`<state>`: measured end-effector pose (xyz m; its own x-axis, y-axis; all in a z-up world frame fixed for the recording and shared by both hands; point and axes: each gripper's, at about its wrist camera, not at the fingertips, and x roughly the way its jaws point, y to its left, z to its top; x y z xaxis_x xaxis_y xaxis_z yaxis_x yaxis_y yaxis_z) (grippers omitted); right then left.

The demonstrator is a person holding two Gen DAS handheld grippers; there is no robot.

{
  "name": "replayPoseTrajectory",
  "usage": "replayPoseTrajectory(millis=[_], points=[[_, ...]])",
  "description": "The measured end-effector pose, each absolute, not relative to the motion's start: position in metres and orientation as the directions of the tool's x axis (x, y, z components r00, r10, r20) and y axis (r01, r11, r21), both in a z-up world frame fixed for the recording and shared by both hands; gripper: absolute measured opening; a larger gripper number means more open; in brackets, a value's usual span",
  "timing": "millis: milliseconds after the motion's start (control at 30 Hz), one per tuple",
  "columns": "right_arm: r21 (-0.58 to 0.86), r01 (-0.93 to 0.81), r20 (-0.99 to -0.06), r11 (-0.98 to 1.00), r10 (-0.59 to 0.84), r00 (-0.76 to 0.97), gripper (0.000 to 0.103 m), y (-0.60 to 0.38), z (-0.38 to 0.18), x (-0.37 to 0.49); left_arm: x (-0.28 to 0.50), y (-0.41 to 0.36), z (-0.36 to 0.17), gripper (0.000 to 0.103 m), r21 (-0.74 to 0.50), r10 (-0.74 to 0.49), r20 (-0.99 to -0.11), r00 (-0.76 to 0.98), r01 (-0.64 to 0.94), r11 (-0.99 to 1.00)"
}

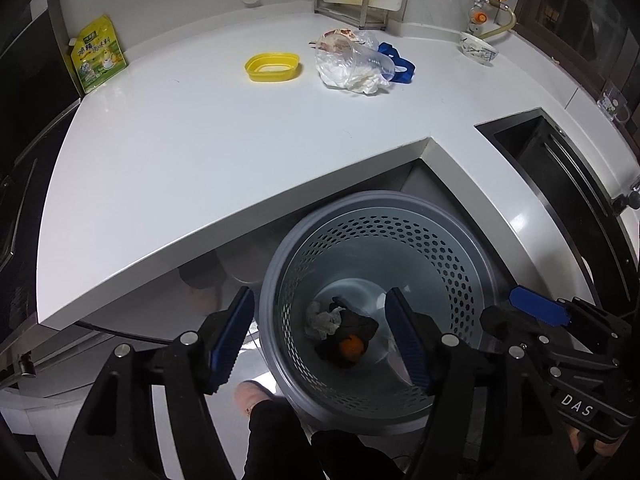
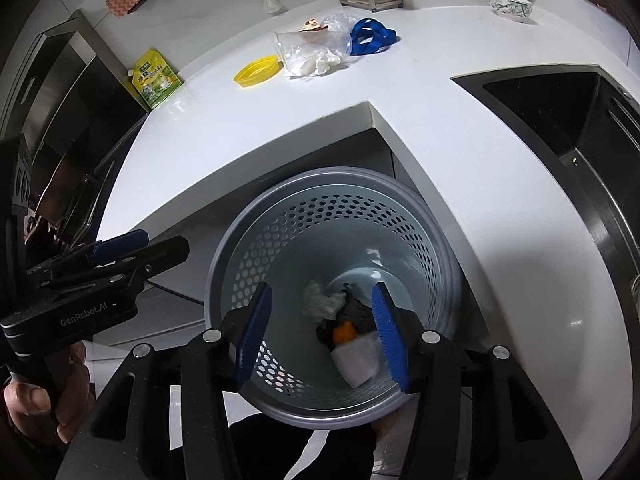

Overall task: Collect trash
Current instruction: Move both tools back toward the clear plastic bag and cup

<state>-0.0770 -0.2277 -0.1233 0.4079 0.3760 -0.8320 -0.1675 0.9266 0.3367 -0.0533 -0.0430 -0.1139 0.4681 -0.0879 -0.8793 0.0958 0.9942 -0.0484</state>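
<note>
Hanging over the bin [image 1: 376, 300], both grippers stand with jaws parted and nothing between them — the left gripper [image 1: 320, 344] and the right gripper [image 2: 324, 332] each look straight down into the perforated basket, which sits on the floor in the inside corner of the L-shaped tabletop [image 1: 200, 152]. At the bin's bottom lie a crumpled tissue [image 2: 322, 300], a dark scrap with an orange bit [image 2: 345, 333] and a white piece [image 2: 358, 360], so some trash is already collected. What remains sits up on the tabletop, well apart from both jaws and toward its back edge: a clear cup [image 1: 352, 62] tipped on its side over crumpled white paper [image 1: 362, 80], a blue strap [image 1: 398, 62] just beside it, a yellow lid [image 1: 273, 66] to their left, and a green pouch [image 1: 98, 54] near the far left corner. The cup's long axis appears to run roughly along the back edge, mouth to the left in the right wrist view. Judging by the views, neither hand is clearly closer to the cup pile, while the left seems better placed for the lid and pouch. Either must rise from the bin and reach forward across the tabletop.
</note>
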Motion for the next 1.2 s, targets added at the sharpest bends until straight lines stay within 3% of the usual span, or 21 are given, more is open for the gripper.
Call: replayPoseTrajectory(millis=[767, 1200], points=[[0.312, -0.252, -0.756, 0.916, 0.4, 0.518, 0.05, -0.23, -0.06, -0.065, -0.057, -0.024, -0.041, 0.073, -0.021, -0.008, -0.79, 0.613, -0.014, 1.0], [0.279, -0.266, -0.697, 0.923, 0.385, 0.605, 0.053, -0.213, -0.027, -0.021, -0.017, 0.011, -0.01, 0.085, -0.002, 0.048, -0.732, 0.68, -0.072, 0.997]])
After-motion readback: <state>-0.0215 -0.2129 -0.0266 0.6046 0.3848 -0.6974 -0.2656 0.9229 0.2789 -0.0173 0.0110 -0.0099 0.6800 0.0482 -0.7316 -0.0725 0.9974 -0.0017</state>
